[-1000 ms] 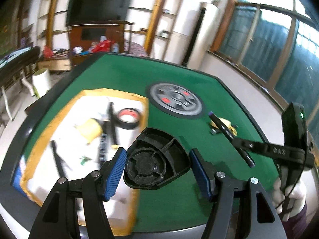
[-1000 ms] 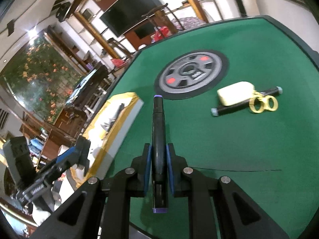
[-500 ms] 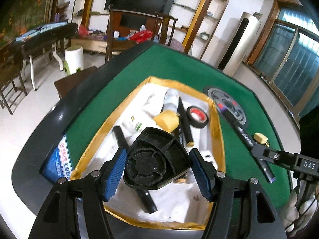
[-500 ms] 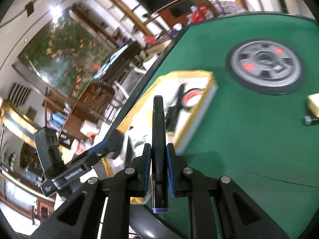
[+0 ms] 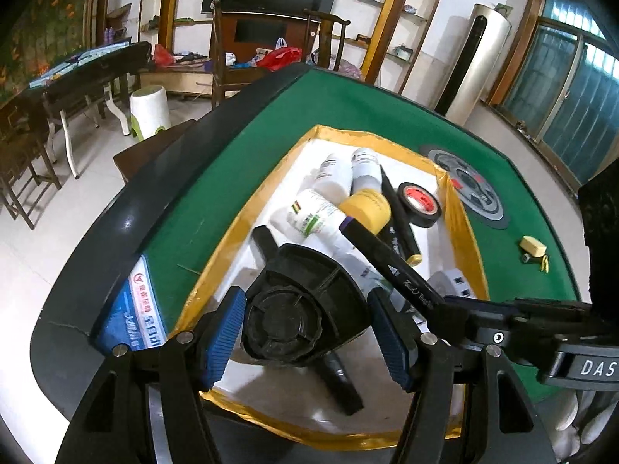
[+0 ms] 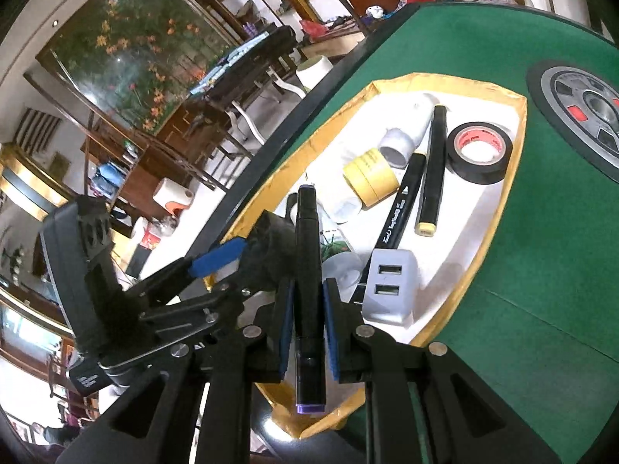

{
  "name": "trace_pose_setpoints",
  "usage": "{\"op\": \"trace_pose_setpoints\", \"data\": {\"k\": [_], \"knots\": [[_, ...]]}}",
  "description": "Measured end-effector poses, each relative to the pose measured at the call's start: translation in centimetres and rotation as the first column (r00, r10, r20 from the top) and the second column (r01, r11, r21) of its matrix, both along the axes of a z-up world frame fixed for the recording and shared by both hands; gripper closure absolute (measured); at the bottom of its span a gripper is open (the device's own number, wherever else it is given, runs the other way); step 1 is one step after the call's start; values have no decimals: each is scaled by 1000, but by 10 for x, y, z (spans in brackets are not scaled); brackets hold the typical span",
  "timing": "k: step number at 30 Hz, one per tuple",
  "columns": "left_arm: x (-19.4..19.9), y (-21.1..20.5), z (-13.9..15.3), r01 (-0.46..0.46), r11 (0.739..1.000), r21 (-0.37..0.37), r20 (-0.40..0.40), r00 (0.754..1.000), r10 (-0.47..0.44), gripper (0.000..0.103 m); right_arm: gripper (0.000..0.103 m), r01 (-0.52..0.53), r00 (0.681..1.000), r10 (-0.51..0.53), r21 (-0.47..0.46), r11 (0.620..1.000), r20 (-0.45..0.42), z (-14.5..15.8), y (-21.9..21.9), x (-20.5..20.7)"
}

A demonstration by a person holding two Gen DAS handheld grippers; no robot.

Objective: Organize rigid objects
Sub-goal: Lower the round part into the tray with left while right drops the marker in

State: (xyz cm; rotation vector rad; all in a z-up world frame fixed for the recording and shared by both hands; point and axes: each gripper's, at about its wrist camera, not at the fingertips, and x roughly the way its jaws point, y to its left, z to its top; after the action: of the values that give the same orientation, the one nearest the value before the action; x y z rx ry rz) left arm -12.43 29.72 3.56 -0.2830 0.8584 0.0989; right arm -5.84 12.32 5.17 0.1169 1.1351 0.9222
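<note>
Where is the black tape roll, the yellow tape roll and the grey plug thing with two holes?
black tape roll [image 6: 499, 162]: right wrist view, on its outer black band.
yellow tape roll [image 6: 373, 178]: right wrist view, on its yellow side.
grey plug block [image 6: 390, 290]: right wrist view, on its face between the two slots.

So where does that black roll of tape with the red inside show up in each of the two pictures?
Left wrist view: black tape roll right of centre, at the tray's far right corner.
Right wrist view: same roll upper right, by the tray's gold edge.
Shared landmark: the yellow tape roll lying nearby.

Yellow-edged white tray [image 5: 247, 228] on green table [image 5: 348, 100]; black, red-cored tape roll [image 5: 419, 204].
</note>
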Motion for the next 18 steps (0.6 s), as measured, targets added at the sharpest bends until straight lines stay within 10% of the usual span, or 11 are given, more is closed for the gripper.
{"op": "trace_pose_setpoints", "data": {"k": [18], "knots": [[-10, -37, -1, 155, 988, 20, -9, 988, -154, 34, 87, 100, 983, -64, -207, 973, 174, -9, 19, 14]]}}
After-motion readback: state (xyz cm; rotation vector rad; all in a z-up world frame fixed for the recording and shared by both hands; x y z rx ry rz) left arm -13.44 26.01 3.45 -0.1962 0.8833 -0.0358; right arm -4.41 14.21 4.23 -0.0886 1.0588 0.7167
